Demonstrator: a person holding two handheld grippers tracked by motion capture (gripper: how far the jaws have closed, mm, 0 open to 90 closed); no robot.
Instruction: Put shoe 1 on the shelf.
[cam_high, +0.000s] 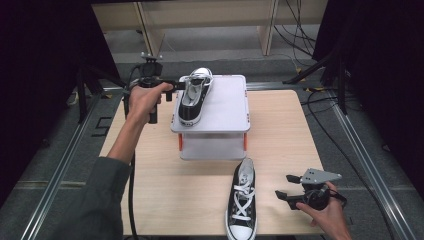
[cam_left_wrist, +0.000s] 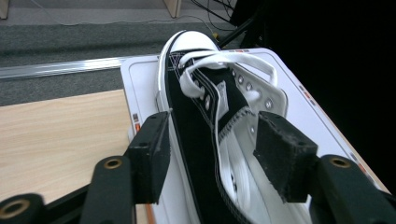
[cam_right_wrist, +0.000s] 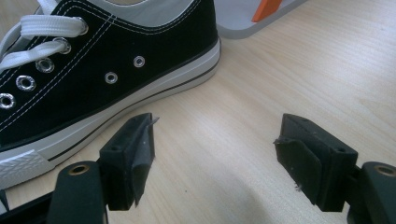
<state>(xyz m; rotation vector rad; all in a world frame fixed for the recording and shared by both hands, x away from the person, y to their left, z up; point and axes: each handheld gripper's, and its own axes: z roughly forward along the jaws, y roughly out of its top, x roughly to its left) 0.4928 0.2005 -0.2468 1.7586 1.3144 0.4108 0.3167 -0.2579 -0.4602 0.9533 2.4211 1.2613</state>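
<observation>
Sneaker (cam_high: 192, 97) lies on grey box lid (cam_high: 225, 107) | left hand-held gripper (cam_high: 176, 86) jaws parted astride its heel collar, pads clear | right hand-held gripper (cam_high: 289, 188) open, empty, beside second sneaker (cam_high: 243, 200) on tabletop (cam_high: 280, 135) | advice: back out straight, avoid snagging laces.

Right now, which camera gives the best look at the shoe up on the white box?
The left gripper view: the shoe on the box fills it, laces and eyelets sharp, between the open left tongs. The high view shows it small but whole on the white box.
</observation>
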